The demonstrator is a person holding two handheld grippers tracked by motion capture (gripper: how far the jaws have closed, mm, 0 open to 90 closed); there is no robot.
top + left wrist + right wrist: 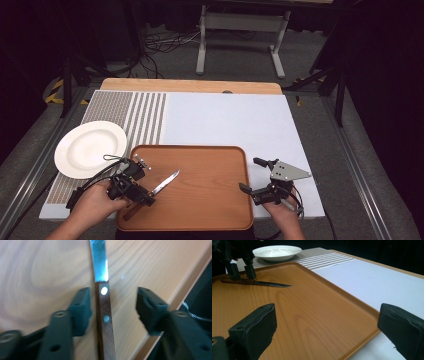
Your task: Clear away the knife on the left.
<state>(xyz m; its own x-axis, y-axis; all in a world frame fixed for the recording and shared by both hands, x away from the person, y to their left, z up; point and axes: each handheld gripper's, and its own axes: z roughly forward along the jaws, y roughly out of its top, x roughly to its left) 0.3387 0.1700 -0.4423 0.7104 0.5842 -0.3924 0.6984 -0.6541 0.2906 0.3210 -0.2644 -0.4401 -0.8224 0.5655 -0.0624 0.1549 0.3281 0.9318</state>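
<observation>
With the knife (103,312) lying flat on the tray (210,210) between the spread left tongs (112,307), lift those straight up off its handle; the right tongs (324,327) gape empty at the tray's rim.

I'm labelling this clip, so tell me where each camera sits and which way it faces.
High view: above the person's side, looking down on tray; hands and both grippers show.
Left gripper view: on left gripper, facing the knife between its open jaws.
Right gripper view: on right gripper, facing across the tray.
All share the knife.
</observation>
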